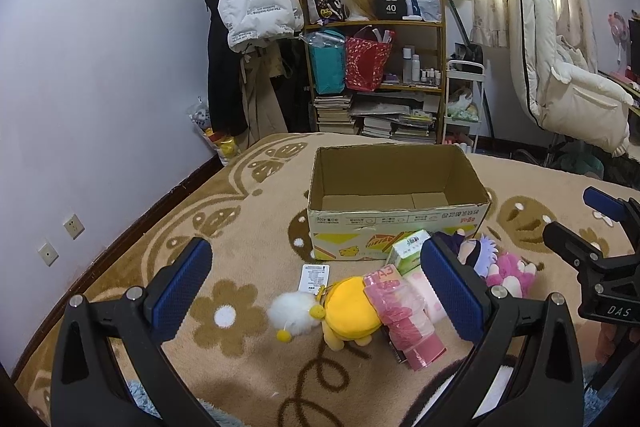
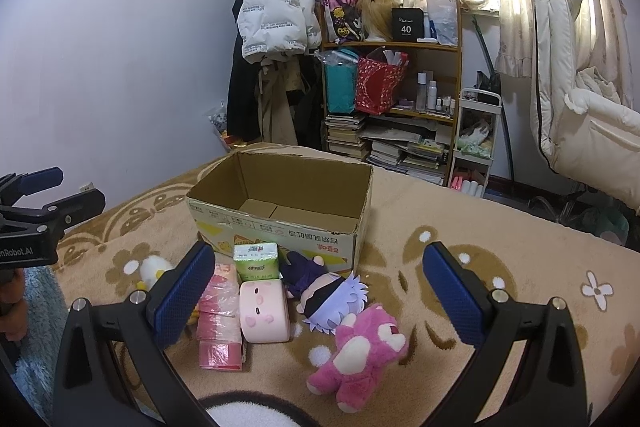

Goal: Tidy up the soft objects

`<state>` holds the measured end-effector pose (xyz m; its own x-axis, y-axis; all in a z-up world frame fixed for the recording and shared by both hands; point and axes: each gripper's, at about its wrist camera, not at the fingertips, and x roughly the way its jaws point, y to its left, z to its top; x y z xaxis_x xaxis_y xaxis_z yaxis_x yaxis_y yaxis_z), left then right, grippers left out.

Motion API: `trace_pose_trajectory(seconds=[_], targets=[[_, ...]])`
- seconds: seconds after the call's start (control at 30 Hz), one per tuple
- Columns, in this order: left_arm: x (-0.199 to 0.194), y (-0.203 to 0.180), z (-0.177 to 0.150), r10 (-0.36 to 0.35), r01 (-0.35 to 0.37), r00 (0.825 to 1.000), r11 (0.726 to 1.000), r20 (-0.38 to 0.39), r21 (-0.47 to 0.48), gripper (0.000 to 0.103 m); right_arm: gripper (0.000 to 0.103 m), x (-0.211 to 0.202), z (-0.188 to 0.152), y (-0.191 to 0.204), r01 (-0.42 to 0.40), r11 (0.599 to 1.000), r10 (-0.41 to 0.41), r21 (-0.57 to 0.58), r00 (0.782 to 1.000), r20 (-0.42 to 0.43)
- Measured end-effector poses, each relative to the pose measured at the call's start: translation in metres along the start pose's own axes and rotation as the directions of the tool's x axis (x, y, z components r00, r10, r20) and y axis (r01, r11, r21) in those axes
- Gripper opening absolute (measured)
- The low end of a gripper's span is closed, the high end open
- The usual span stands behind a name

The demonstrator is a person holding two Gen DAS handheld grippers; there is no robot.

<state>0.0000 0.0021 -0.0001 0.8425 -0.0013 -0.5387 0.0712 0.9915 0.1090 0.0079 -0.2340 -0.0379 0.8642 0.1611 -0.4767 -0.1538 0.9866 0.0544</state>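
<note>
Both grippers spread wide, pink bear [image 2: 360,351], yellow plush [image 1: 352,311], empty cardboard box [image 1: 396,215] behind

Cardboard box [image 2: 280,203] on the bed cover [image 2: 500,267]; before it, left to right: tissue pack [image 2: 255,261], doll [image 2: 332,297], bear plush [image 2: 362,351]; shelf [image 2: 400,83] behind.

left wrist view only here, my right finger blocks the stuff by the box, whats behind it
observer: A pink bear plush lies face up, the toy nearest the camera in the right wrist view.
operator: and the purple hair thing beside it
observer: A doll with lavender hair and a black blindfold, lying between the bear and the cardboard box.
operator: pale pink lump near the green pack?
observer: A square cushion with a small face on it, just in front of the green tissue pack.
</note>
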Motion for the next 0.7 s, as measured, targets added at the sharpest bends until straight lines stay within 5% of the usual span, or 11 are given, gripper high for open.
trace_pose_trajectory(seconds=[0.7], targets=[[-0.0014, -0.0008, 0.0018, 0.001, -0.001, 1.000, 1.000, 0.001, 0.000, 0.103, 0.103, 0.0029, 0.0018, -0.0006, -0.001, 1.000, 0.001, 0.002, 1.000, 0.001]])
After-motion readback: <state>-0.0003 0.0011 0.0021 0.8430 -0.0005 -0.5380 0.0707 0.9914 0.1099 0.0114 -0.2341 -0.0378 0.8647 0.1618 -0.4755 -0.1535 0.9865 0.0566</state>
